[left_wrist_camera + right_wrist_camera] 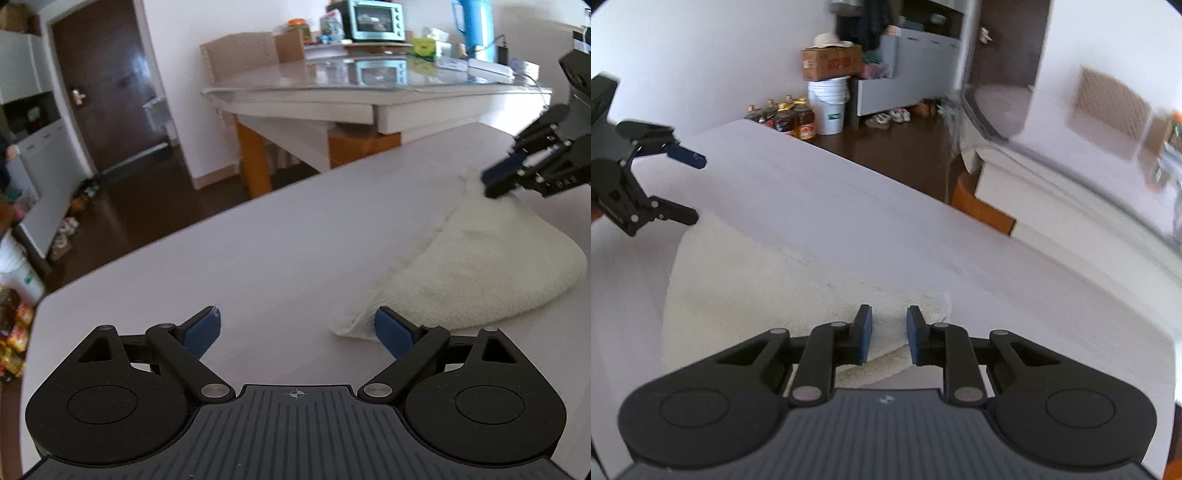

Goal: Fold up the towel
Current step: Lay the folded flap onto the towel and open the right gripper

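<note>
A cream towel, folded over on itself, lies on the white table. My left gripper is open wide just above the table, its right pad beside the towel's near corner, with nothing between the jaws. Over the towel's far corner sits my right gripper. In the right wrist view the right gripper shows a narrow gap between its blue pads, with the towel lying under them and not pinched. At that view's left edge the left gripper stands open.
Beyond the white table stands a glass-topped table with a toaster oven and a blue jug. A dark door is at the left. Oil bottles, a white bucket and a carton stand on the floor.
</note>
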Action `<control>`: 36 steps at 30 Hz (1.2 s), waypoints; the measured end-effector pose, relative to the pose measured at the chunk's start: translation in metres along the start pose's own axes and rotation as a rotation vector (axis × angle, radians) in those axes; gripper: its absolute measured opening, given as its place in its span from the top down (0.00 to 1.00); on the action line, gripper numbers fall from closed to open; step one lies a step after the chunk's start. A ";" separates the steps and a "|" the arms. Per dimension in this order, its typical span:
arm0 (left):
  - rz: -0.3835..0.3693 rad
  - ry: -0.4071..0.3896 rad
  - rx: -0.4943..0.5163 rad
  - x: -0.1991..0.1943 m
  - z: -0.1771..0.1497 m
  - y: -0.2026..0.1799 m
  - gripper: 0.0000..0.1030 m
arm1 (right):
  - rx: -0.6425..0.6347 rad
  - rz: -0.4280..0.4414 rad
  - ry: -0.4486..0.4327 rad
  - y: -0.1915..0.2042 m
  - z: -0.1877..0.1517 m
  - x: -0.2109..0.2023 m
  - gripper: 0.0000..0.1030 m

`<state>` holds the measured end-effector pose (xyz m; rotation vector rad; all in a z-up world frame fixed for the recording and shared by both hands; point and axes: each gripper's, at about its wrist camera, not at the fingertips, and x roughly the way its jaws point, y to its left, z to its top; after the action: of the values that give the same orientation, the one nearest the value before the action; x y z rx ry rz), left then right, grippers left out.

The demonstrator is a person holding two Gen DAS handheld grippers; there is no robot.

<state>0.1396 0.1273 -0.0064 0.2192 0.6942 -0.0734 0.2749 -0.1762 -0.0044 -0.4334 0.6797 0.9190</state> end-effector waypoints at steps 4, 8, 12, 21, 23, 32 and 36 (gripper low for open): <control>-0.010 -0.032 0.013 -0.005 0.008 -0.008 0.09 | 0.023 -0.006 0.002 0.004 -0.011 -0.009 0.78; -0.080 -0.040 0.033 -0.007 0.015 -0.026 0.09 | 0.061 -0.014 -0.008 0.011 -0.021 -0.019 0.77; -0.123 -0.036 0.088 -0.007 0.016 -0.050 0.09 | 0.068 -0.031 -0.021 0.024 -0.029 -0.027 0.77; -0.268 -0.032 0.164 -0.036 0.000 -0.098 0.09 | 0.150 -0.076 -0.049 0.053 -0.051 -0.053 0.78; -0.276 -0.019 0.191 -0.038 -0.006 -0.108 0.09 | 0.156 -0.088 -0.056 0.057 -0.053 -0.054 0.78; -0.244 -0.049 0.117 -0.046 -0.011 -0.100 0.09 | 0.170 -0.091 -0.072 0.063 -0.059 -0.057 0.78; -0.164 -0.055 0.071 -0.034 -0.002 -0.089 0.09 | 0.175 -0.095 -0.081 0.063 -0.059 -0.054 0.78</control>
<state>0.0996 0.0410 -0.0016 0.2266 0.6547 -0.2604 0.1787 -0.2092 -0.0123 -0.2691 0.6538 0.7758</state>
